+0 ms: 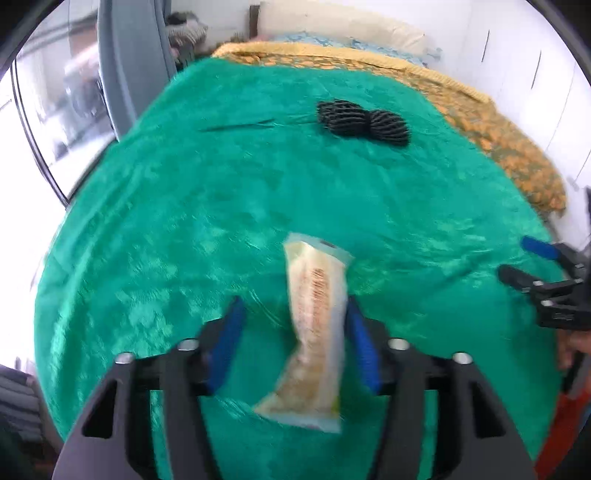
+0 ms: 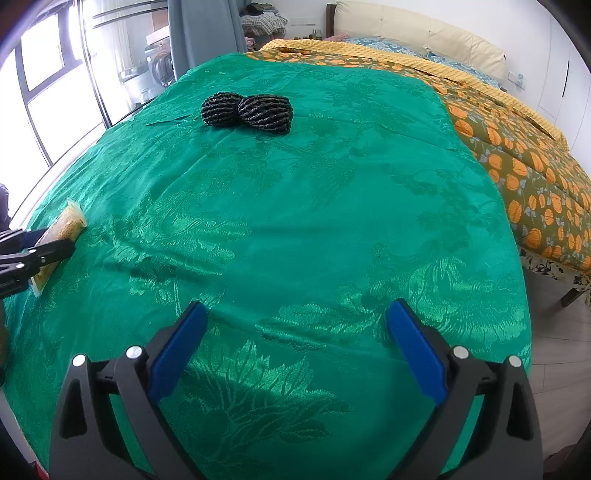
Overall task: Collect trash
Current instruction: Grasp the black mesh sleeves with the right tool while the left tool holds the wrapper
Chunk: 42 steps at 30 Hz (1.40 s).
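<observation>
A cream and yellow snack wrapper lies on the green bedspread between the blue pads of my left gripper. The jaws stand apart around it; the wrapper leans against the right pad. The left wrist view is blurred. The wrapper also shows in the right wrist view, at the far left with the left gripper over it. A black mesh foam net lies further up the bedspread; it also shows in the left wrist view. My right gripper is open and empty above the bedspread.
An orange patterned quilt covers the bed to the right. Cream pillows lie at the headboard. A grey curtain and windows stand at the left. The floor shows beyond the bed's right edge.
</observation>
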Each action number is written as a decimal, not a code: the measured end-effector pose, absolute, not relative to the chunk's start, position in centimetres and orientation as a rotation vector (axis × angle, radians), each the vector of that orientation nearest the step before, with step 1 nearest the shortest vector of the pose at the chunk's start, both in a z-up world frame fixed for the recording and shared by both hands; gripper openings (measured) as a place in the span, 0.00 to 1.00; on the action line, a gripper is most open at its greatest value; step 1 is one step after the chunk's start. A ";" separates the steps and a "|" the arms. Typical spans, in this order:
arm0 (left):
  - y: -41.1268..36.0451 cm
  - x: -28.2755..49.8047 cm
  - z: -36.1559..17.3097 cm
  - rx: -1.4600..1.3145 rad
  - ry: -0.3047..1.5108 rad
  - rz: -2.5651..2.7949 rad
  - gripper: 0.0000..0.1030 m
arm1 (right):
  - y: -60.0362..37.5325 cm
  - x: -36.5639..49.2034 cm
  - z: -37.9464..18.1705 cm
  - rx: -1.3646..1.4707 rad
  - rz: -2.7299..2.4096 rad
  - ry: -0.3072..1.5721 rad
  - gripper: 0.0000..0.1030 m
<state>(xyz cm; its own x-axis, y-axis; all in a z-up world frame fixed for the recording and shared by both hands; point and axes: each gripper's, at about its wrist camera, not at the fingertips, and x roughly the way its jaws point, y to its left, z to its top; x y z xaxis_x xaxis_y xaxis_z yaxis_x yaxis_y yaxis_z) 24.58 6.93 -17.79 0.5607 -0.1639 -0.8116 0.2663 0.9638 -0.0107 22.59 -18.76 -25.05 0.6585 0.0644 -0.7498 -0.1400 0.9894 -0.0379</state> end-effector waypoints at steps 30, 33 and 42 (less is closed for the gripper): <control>7.2 26.2 -18.7 0.115 0.955 -0.228 0.93 | -10.0 44.7 -21.7 -0.492 0.354 0.887 0.48; 7.3 26.2 -18.8 0.115 0.955 -0.228 0.93 | -11.9 43.5 -21.2 -0.361 0.343 0.929 0.46; 7.2 26.3 -18.8 0.120 0.955 -0.224 0.93 | -19.7 30.8 -19.5 -0.086 0.198 1.042 0.46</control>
<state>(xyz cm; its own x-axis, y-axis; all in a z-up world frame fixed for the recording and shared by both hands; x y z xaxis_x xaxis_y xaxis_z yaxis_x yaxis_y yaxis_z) 26.30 7.16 -18.84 0.5568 -0.1365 -0.8193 0.2422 0.9702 0.0030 30.84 -19.71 -19.46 0.4884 0.1214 -0.8641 -0.2033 0.9789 0.0227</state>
